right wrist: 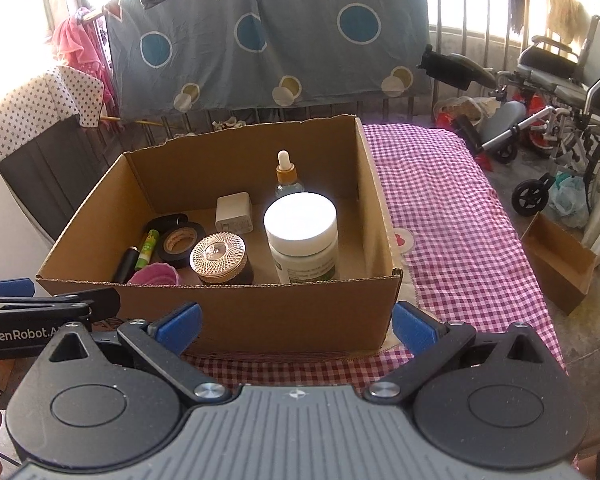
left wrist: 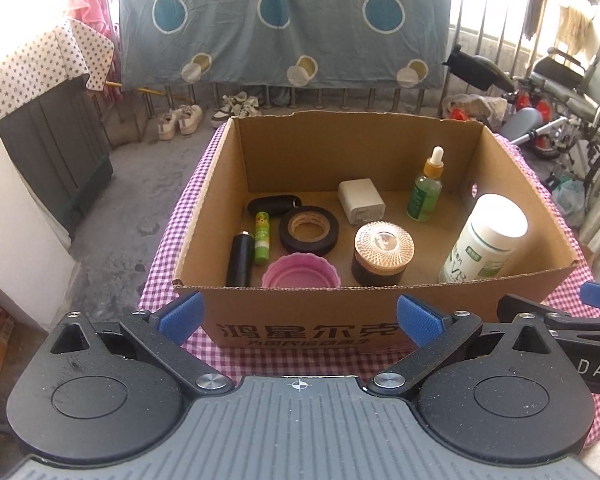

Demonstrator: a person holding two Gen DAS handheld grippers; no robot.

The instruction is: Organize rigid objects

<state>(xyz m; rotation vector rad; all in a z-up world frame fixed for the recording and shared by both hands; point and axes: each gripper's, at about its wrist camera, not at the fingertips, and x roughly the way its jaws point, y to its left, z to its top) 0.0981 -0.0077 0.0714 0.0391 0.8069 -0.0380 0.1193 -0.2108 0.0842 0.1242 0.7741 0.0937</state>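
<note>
— Laundry and a spotted sheet (left wrist: 284, 20) hang along the railing, a wheelchair (right wrist: 556, 80) is parked off to the right, and the bench (right wrist: 460, 208) under its pink checked cloth is bare apart from the box (left wrist: 300, 320).

— So where have the things got to?

— All inside the box, as far as I can see. I count 8: a white bottle (left wrist: 486, 240) standing in the near right corner, a dropper bottle (left wrist: 426, 186) behind it, a white cube (left wrist: 360, 201) toward the back, a jar (left wrist: 382, 254) with a patterned lid, a tape roll (left wrist: 309, 230), a pink lid (left wrist: 301, 276), a green stick (left wrist: 262, 236) and a black tube (left wrist: 240, 260) side by side on the left. Something dark lies behind the stick; I can't tell what.

— And the claws?

— The left claw (left wrist: 300, 318) and the right claw (right wrist: 296, 322) both hang in front of the near wall, each with its blue tips spread wide and nothing between them. Neither touches the box.

— Which step is this, then?

— My guess is the tail end: nothing loose is left on the cloth, so the gathering looks done. Or they mean to tidy what's inside.

— What would the next move need?

— If tidying, a claw has to rise over the near wall and come down into the box. The white bottle stands tall by that wall, so I'd steer clear of knocking it.
</note>
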